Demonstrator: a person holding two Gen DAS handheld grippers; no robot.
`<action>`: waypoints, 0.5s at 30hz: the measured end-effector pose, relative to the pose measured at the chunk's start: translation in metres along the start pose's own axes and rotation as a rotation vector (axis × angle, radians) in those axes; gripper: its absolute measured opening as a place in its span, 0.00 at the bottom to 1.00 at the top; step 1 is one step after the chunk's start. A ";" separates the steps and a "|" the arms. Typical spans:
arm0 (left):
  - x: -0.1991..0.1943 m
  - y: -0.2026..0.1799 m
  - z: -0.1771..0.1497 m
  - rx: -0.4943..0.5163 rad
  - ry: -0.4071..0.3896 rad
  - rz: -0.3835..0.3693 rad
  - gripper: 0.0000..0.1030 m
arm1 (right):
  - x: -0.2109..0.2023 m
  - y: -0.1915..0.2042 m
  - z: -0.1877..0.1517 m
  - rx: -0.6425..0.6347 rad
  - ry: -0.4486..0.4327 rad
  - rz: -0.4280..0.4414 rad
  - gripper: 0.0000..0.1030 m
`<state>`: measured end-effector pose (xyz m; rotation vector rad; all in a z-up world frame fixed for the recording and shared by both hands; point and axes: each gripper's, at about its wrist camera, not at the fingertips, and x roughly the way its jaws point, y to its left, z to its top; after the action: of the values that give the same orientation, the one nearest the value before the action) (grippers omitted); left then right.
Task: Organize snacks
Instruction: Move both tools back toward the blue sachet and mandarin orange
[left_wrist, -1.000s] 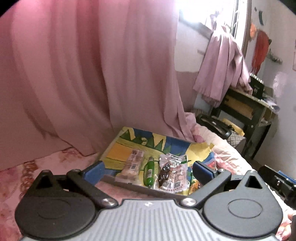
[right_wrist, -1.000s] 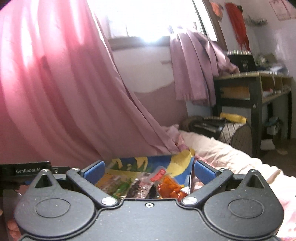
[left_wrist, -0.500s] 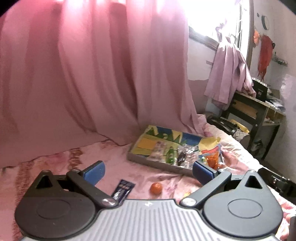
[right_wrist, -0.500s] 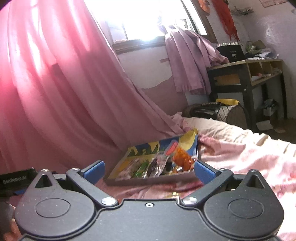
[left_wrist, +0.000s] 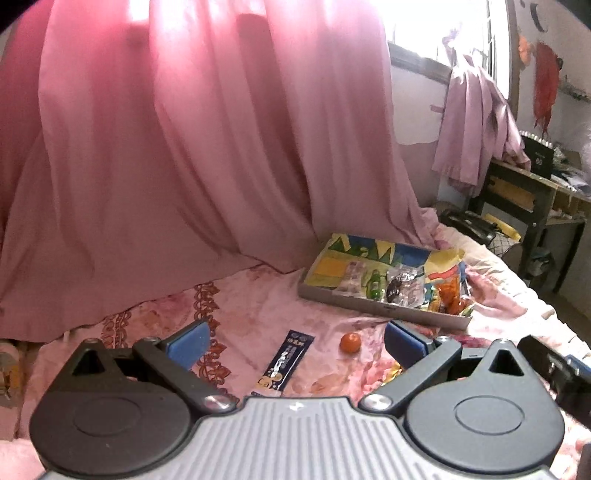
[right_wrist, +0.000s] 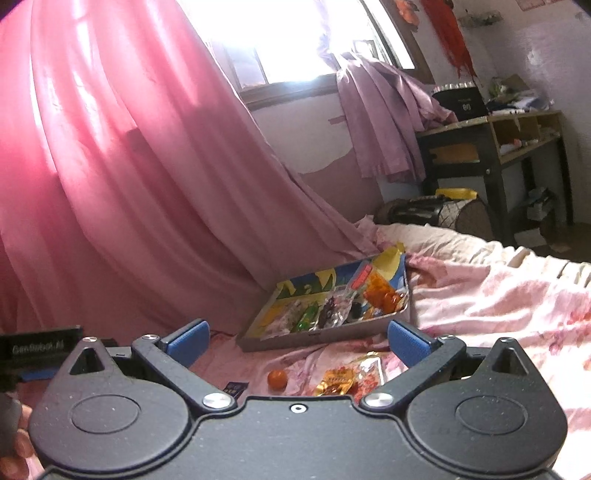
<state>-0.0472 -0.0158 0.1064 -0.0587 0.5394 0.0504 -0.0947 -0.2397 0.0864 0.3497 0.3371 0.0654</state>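
Left tool (left_wrist: 295, 338) and right tool (right_wrist: 298, 336), both with blue-padded fingers spread wide and holding nothing, hang above a bed covered in a pink floral bedspread (left_wrist: 251, 306). Snack tray (left_wrist: 384, 308), a shallow grey-walled box with a colourful printed floor, lies on the bedspread near the foot of a pink curtain (left_wrist: 192, 147). Inside it, in a row: a pale wrapped snack bar (left_wrist: 351, 275), a green packet (left_wrist: 375, 284), a clear packet with dark contents (left_wrist: 400, 282), and an orange snack bag (left_wrist: 451, 293) at the right end.

Loose items on the bedspread in front of the tray: a small orange fruit (left_wrist: 350, 342), apart from the tray wall; a dark blue sachet (left_wrist: 288, 360) to its left, lying lengthwise toward the left tool; and, in the right wrist view, a gold-and-red snack packet (right_wrist: 351, 376) just right of the fruit. Background: a dark desk (right_wrist: 491, 147) by the window.
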 end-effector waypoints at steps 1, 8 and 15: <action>0.002 0.000 0.001 -0.001 0.008 0.002 1.00 | 0.000 0.001 -0.002 -0.009 0.006 -0.002 0.99; 0.045 0.011 -0.008 -0.006 0.074 -0.025 1.00 | 0.015 -0.005 -0.013 -0.062 0.048 -0.044 0.99; 0.111 0.027 -0.027 -0.023 0.190 -0.043 1.00 | 0.044 -0.003 -0.024 -0.121 0.143 -0.086 0.99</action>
<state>0.0321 0.0126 0.0248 -0.0981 0.7273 0.0094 -0.0610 -0.2293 0.0503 0.2108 0.4869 0.0266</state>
